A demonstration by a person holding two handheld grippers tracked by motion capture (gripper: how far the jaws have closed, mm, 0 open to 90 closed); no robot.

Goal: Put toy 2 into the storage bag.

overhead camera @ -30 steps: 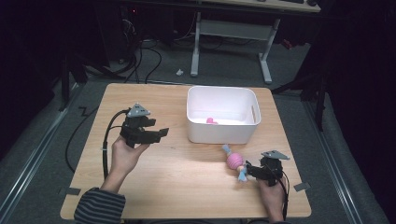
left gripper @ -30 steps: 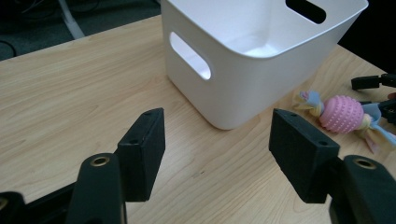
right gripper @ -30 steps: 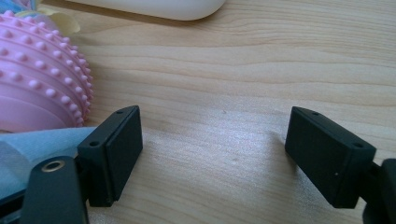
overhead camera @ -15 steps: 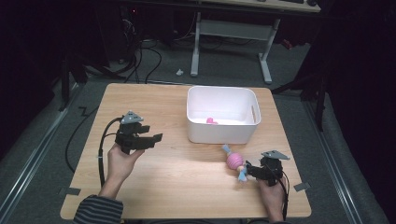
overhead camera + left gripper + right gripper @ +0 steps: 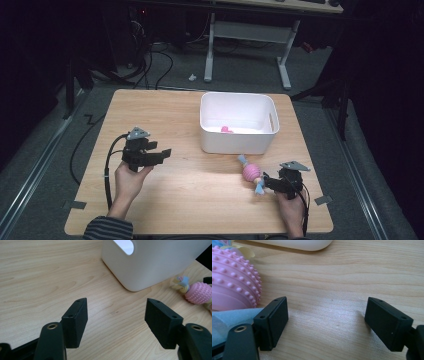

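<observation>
Left gripper (image 5: 161, 153) lower and nearer the person than before, fingers apart, empty; right gripper (image 5: 264, 181) unmoved, fingers wide beside pink toy (image 5: 251, 172).

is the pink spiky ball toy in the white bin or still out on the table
Out. The pink ball toy lies on the table in front of the white bin, beside the open right gripper, outside its jaws.
</observation>
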